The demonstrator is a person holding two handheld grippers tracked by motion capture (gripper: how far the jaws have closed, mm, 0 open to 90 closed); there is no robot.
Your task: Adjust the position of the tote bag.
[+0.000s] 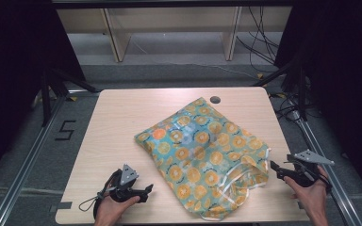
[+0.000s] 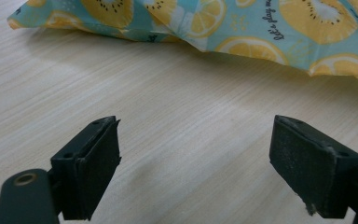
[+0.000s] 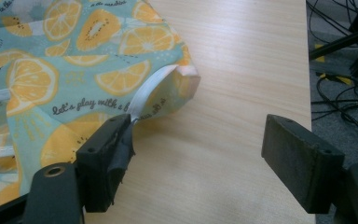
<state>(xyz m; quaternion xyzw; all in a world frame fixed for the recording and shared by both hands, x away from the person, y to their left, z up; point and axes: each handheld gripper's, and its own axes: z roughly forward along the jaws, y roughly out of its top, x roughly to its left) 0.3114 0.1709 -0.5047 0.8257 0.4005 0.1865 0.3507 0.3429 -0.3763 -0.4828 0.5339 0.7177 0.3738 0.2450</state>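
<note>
Both pairs of jaws stand wide apart, gripping nothing. On my left gripper (image 1: pixel 143 190) they hover over the pale wooden tabletop (image 1: pixel 113 122), near the crumpled teal plastic bag printed with orange citrus slices (image 1: pixel 202 155). That bag lies mid-tabletop, its mouth toward me. On my right gripper (image 3: pixel 196 158), 1 jaw sits just beside the bag's white-edged rim (image 3: pixel 144 93)

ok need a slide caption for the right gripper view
Open right gripper poised at the corner of a citrus-print bag on a light wooden table.
</note>
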